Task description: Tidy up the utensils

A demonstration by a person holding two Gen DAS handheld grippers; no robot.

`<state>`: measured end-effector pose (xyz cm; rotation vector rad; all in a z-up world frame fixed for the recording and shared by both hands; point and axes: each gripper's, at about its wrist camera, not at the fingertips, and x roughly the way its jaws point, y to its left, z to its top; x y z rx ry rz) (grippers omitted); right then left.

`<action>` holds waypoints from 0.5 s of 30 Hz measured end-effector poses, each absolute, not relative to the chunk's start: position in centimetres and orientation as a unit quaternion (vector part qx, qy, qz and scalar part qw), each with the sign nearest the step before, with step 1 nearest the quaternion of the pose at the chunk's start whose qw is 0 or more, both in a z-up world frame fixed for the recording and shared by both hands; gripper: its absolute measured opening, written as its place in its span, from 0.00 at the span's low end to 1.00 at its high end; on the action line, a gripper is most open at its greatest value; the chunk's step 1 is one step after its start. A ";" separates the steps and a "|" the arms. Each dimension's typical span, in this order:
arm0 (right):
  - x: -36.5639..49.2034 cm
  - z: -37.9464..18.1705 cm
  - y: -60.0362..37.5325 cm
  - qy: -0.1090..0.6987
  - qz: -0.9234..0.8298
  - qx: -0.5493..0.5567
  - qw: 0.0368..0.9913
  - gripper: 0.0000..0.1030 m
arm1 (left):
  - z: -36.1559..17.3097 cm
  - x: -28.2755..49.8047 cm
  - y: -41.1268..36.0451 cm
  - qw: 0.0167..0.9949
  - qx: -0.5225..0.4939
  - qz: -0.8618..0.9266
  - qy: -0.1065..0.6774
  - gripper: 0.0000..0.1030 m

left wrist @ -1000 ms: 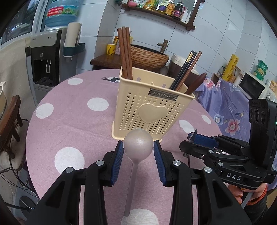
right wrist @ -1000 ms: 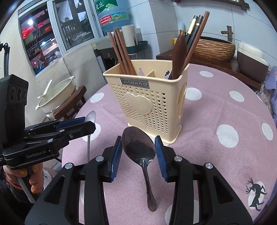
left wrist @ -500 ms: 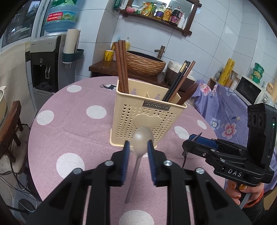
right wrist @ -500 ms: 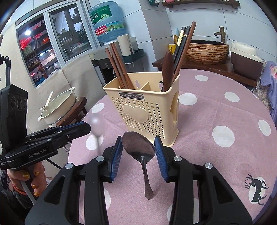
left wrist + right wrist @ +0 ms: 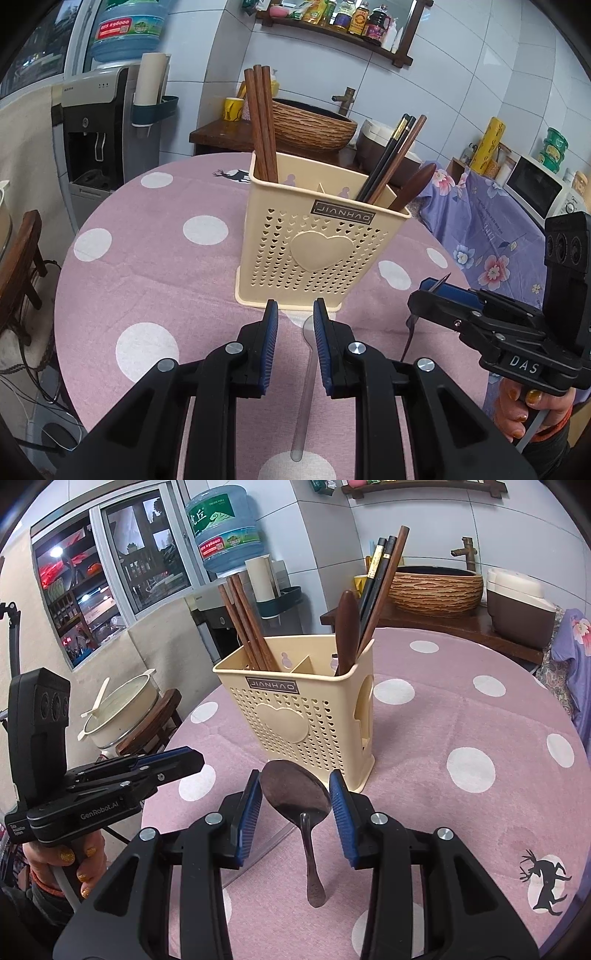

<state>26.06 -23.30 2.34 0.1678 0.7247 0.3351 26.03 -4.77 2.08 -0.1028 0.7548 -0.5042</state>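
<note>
Gripping a metal spoon [image 5: 295, 797], right gripper [image 5: 295, 805] faces the caddy [image 5: 295, 705].

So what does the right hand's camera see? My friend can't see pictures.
A dark metal spoon sits between the right gripper's blue pads, facing a cream utensil holder with chopsticks and a wooden spoon, on a pink polka-dot tablecloth. The left gripper shows at the left.

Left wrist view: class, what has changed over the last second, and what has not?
The left gripper narrowed its fingers; the silver spoon between them turned edge-on and blurs, seemingly slipping down. The right gripper holds the dark spoon as before; the holder stayed put.
</note>
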 end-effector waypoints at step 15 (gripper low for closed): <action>25.1 3.2 -25.2 0.334 0.144 0.104 0.926 0.37 | -4.1 27.4 -10.2 0.856 0.042 -0.269 0.440 0.42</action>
